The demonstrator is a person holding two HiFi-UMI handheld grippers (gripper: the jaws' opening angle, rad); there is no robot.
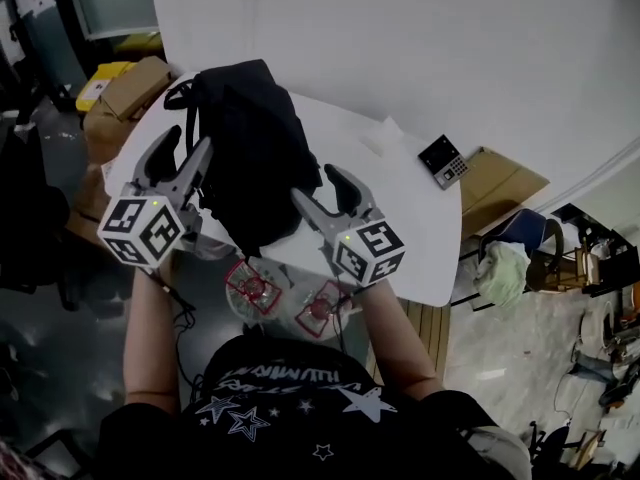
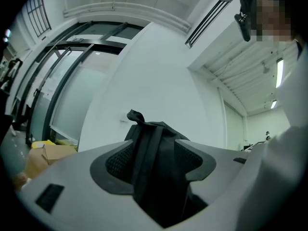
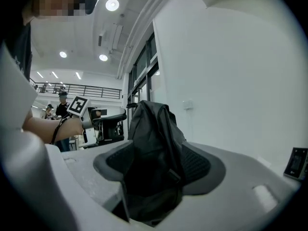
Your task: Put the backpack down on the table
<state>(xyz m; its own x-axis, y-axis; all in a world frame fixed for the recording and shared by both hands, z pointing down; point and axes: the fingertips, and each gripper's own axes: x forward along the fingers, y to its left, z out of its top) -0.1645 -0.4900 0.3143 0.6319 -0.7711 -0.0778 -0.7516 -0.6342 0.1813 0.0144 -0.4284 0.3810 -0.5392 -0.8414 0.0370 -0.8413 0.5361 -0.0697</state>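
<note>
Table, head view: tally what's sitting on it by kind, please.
Black backpack: 1
Black keypad device: 1
White crumpled scrap, too faint to identify: 1
Total: 3

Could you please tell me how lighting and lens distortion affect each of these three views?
Head view: dim, with dark corners; the backpack is a near-featureless black mass on the pale table. Left gripper view: strong fisheye curving, near foreground soft. Right gripper view: same fisheye, ceiling lamps glare, backpack mostly in shadow.
</note>
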